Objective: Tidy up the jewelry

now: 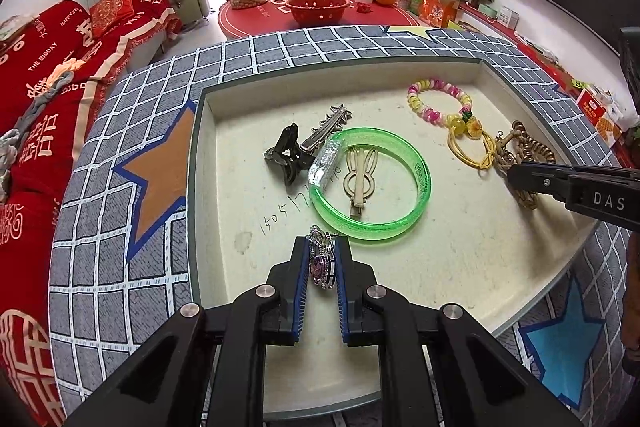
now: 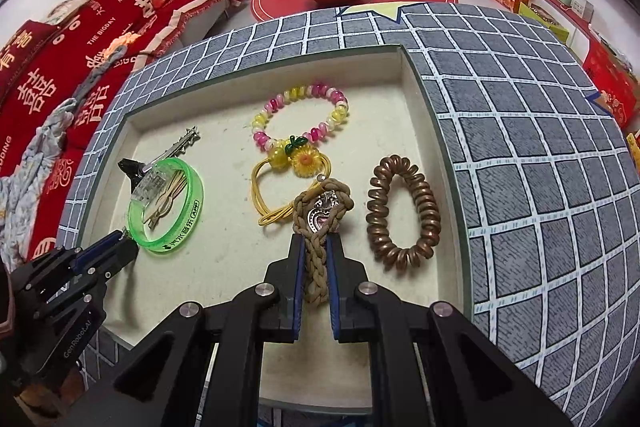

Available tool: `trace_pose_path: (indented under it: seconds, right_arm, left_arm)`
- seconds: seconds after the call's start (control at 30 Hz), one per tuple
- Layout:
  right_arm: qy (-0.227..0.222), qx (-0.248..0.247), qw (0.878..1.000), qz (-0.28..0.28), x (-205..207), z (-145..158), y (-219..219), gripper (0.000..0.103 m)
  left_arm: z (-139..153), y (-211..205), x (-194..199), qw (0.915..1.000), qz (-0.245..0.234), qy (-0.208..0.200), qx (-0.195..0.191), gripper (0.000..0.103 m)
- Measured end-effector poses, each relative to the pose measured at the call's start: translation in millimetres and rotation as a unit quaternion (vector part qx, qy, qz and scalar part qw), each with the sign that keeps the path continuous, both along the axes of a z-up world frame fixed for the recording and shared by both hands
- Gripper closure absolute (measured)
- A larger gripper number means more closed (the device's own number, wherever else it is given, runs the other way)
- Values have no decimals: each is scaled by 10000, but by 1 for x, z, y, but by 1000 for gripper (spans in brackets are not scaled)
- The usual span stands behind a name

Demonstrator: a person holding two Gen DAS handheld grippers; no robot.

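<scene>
My left gripper [image 1: 322, 243] is shut on a rhinestone brooch [image 1: 320, 263] with purple stones, low over the near side of the cream tray [image 1: 202, 187]. Just beyond it lies a green bangle [image 1: 424, 179] with a wooden rabbit clip [image 1: 360, 183] inside it, and a black claw clip [image 1: 286, 155] and a silver spiked clip [image 1: 326, 129] beside it. My right gripper [image 2: 316, 243] is shut on a braided tan bracelet [image 2: 316, 267] with a silver heart charm [image 2: 322, 219]. To its right lies a brown spiral hair tie [image 2: 426, 207]. Beyond lie a pink-and-yellow bead bracelet [image 2: 340, 105] and a yellow elastic with a sunflower [image 2: 306, 159].
The tray [image 2: 432, 131] sits on a grey checked cloth [image 2: 540, 147] with star patches. A red-covered sofa [image 1: 44, 75] stands to the left. Behind is a round red table [image 1: 320, 15] with a red colander and jars. Boxes line the right wall.
</scene>
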State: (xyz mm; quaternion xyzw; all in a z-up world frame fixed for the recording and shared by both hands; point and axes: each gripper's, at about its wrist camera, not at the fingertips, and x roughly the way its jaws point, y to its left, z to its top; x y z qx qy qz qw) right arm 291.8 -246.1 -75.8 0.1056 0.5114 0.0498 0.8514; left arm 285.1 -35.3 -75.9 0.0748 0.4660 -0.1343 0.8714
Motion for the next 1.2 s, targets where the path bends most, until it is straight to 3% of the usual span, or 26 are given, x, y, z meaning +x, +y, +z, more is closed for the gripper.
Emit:
trace_pose_path:
  seconds: [0.23,0.3,0.4,0.5,0.57,0.7,0.93,1.0,1.03,1.1,1.2]
  right_arm:
    - [14,32,10000,22,-3,1,0,88]
    - [18,87,10000,24,-4,1,0,82]
    - [-3,96,10000,18,-6,3,1,59]
    - [-59,187,9998,40,-9,6,1,51]
    - [-106,245,9996,32,-11,9,1,39]
    - [-188,330,9993,-44,-15,14,-3,36]
    - [-535,335,9976,-277,-33,30,-10,22]
    - [-625,272,9972,-292,-41,33,-9,22]
    - [-671,219,9970,-305,-46,34,-7,21]
    - [-744,150,9966,-332,-53,35,-6,18]
    - [-863,43,9956,-377,-67,35,-4,17]
  left_arm:
    - [1,-2,-2,10000,42,-37,73,77]
    - [2,-2,-4,10000,58,-41,65,77]
    - [3,-2,-7,9999,71,-77,79,77]
    - [7,-3,-12,9996,114,-215,166,77]
    - [11,-5,-16,9990,142,-334,260,77]
    - [16,-4,-20,9988,188,-399,229,77]
    - [32,-1,-37,9969,299,-705,175,76]
    - [35,0,-41,9965,353,-747,124,32]
    - [37,2,-45,9955,437,-832,95,0]
    - [46,6,-58,9915,534,-1184,8,0]
    - [49,5,-65,9919,530,-1154,-25,0]
